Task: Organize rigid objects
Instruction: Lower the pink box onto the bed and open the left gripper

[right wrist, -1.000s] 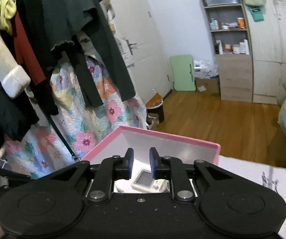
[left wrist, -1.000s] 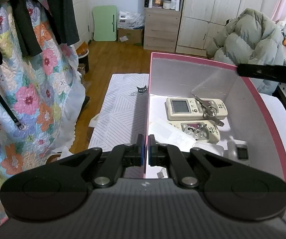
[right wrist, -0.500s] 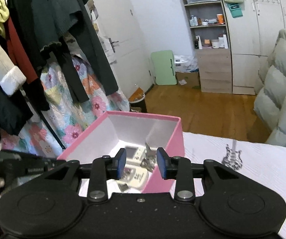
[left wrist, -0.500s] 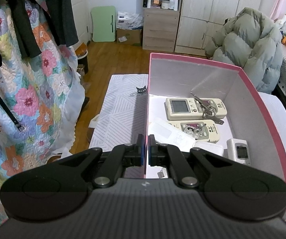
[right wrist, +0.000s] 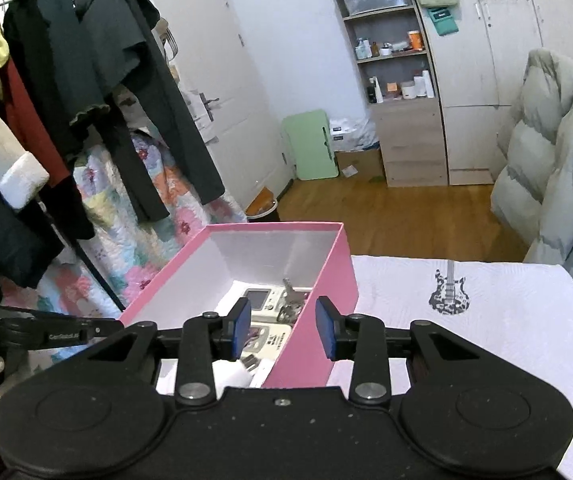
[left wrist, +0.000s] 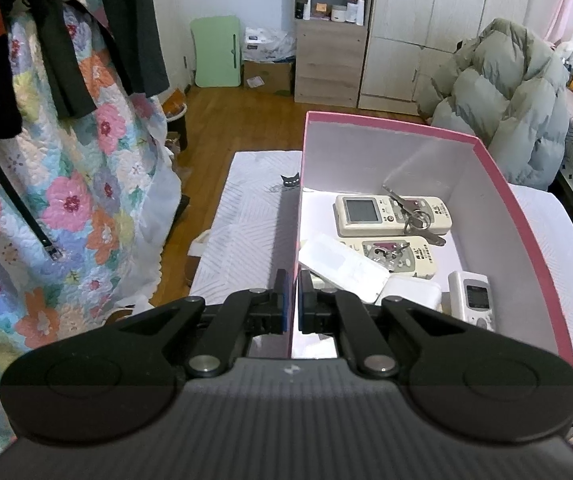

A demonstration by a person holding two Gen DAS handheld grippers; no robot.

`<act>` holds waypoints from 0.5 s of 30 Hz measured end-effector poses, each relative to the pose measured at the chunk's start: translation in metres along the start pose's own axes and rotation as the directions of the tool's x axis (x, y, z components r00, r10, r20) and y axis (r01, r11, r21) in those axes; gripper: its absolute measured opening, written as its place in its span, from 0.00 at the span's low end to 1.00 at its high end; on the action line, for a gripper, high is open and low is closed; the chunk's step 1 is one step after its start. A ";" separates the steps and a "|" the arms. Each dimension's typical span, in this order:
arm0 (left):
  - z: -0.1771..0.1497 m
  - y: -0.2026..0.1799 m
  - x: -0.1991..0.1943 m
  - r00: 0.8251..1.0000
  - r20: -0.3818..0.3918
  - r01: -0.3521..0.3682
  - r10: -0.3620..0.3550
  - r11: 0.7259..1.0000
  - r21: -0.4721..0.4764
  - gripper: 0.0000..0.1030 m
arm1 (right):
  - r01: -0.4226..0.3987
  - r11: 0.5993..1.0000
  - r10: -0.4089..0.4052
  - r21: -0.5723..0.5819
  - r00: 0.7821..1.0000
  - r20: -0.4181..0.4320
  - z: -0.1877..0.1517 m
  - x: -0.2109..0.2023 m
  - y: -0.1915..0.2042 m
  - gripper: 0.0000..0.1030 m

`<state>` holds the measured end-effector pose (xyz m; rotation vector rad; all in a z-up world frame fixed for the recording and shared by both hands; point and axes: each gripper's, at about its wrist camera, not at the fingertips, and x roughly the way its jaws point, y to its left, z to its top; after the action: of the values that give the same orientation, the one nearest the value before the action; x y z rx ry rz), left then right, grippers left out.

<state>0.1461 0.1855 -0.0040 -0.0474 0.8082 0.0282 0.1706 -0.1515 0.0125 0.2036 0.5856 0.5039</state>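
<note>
Pink box (left wrist: 526, 236) sat on the white quilted cloth (left wrist: 242, 224), its long axis running away from both cams toward the wardrobe (left wrist: 446, 20). Stiff card, pink outside, white matte inside, straight rectangular walls, open top.

Inside, on the floor of the box: two cream plastic remotes (left wrist: 392, 216) lying crosswise to the box's length, the far one w/ a grey LCD at its left end. Metal keys on a ring (left wrist: 414, 216) lay across the far remote; a second small bunch on the near one. A white flat rectangular piece (left wrist: 342, 266) sat tilted over the near remote's left end. A smaller white remote w/ display (left wrist: 472, 300) lay lengthwise by the right wall, near corner.

Left gripper (left wrist: 292, 300) was clamped on the box's left wall, blue pads (left wrist: 283, 300) pinching the thin card from both sides.

Right gripper (right wrist: 282, 330) was spread wide, holding nothing; its pads straddled the right wall near the close corner, one inside, one outside; contact unclear.
</note>
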 end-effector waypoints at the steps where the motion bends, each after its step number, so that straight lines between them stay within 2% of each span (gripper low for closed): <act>1: -0.001 -0.001 -0.005 1.000 0.007 -0.004 0.004 1.000 0.000 0.04 | -0.002 1.000 0.002 -0.002 1.000 0.003 0.000 -0.004 0.001 0.41; 3: -0.004 -0.005 -0.015 1.000 0.023 -0.016 0.016 1.000 0.006 0.05 | -0.009 1.000 0.009 -0.011 1.000 0.015 -0.001 -0.015 0.004 0.43; 7: -0.010 -0.011 -0.032 0.996 0.042 -0.084 0.083 0.996 0.025 0.05 | 0.004 1.000 -0.004 -0.016 1.000 0.019 -0.006 -0.029 0.007 0.45; 12: -0.017 -0.018 -0.053 0.995 0.045 -0.095 0.094 0.995 0.018 0.05 | 0.021 1.000 -0.021 -0.024 1.000 -0.005 -0.015 -0.040 0.007 0.47; 15: -0.023 -0.024 -0.064 0.995 0.040 -0.089 0.088 0.996 0.009 0.17 | 0.030 0.999 -0.031 -0.040 0.999 -0.016 -0.020 -0.046 0.008 0.49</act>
<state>0.0865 0.1596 0.0266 -0.0007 0.7708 0.1082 0.1229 -0.1671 0.0204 0.1529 0.5942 0.4874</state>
